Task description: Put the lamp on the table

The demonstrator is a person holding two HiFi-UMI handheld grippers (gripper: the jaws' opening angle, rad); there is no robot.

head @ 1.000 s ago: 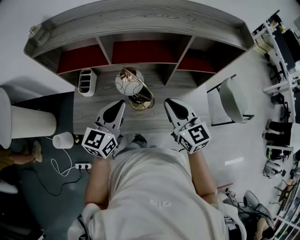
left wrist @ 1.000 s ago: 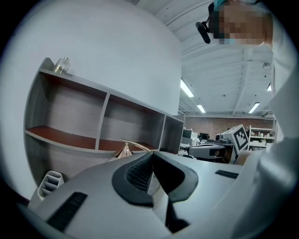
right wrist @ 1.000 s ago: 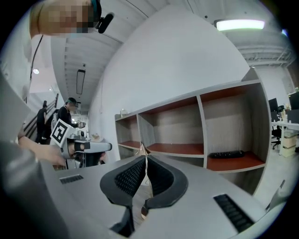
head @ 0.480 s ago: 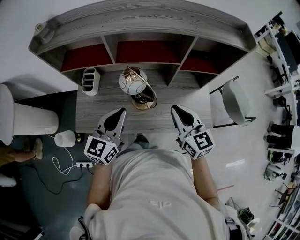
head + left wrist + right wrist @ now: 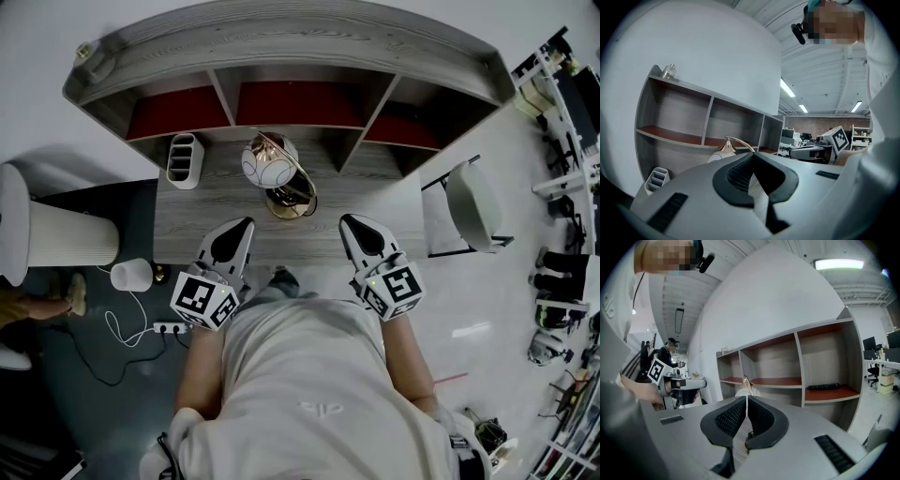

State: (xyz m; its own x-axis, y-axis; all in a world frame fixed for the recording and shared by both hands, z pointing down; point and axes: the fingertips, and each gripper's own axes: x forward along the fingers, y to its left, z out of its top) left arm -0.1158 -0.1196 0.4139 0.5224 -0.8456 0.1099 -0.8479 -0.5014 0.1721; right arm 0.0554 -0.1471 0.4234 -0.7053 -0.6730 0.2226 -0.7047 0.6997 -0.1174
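In the head view the lamp, a white globe with a brass arc, stands on the wood-grain worktop near a white slotted organiser. The left tool and right tool sit short of it. In the left gripper view the tool is clenched and empty, with the lamp beyond. In the right gripper view the tool is likewise clenched on nothing, and a dark flat object lies on the red-floored shelf.

Bright even light from ceiling strip lights, fisheye bending with dark vignetted corners, soft shadows.
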